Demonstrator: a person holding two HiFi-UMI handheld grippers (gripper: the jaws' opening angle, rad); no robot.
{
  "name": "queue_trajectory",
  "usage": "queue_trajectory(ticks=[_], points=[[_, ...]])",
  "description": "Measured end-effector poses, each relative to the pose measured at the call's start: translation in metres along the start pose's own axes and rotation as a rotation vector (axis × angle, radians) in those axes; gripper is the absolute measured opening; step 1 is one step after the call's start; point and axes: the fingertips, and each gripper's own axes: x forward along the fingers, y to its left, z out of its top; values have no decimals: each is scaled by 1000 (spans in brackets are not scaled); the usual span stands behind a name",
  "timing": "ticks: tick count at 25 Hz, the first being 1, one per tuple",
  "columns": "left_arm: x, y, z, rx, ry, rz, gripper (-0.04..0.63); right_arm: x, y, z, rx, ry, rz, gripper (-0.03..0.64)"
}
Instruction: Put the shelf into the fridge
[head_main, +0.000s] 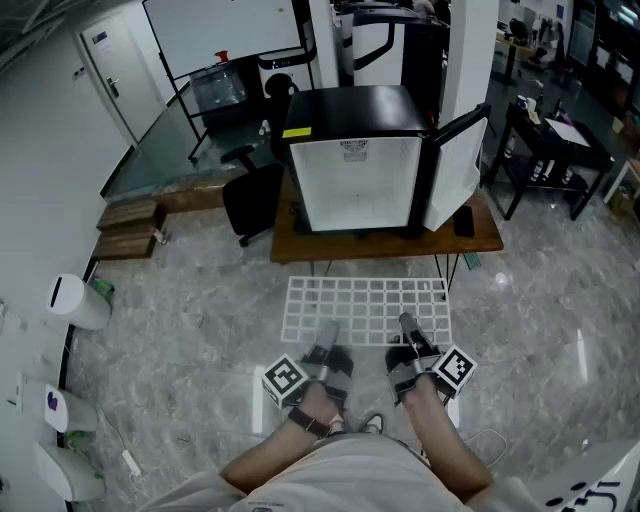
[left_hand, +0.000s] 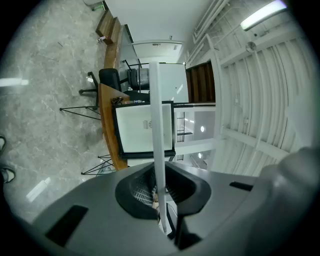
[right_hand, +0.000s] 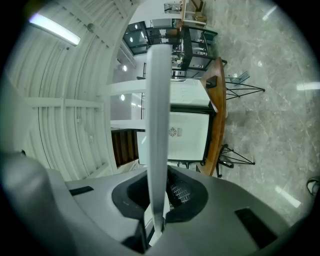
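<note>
A white wire shelf (head_main: 366, 309) is held flat in the air between me and the fridge. My left gripper (head_main: 326, 334) is shut on its near edge at the left, my right gripper (head_main: 408, 324) on its near edge at the right. In the gripper views the shelf (left_hand: 158, 150) (right_hand: 157, 135) shows edge-on as a white bar running out from between the jaws. The black mini fridge (head_main: 353, 160) stands on a wooden table (head_main: 292, 246), its door (head_main: 456, 167) swung open to the right and its white inside facing me.
A black office chair (head_main: 252, 200) stands left of the table. A dark desk (head_main: 555, 150) is at the right. Wooden steps (head_main: 130, 228) and a white bin (head_main: 78, 301) are at the left. A small dark object (head_main: 463, 221) lies on the table's right end.
</note>
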Motion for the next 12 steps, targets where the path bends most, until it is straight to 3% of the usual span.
queue_trajectory(ticks=[12], points=[[-1,2,-6,-6,-20,-3,29,1,-5,3,38,30,15,49]])
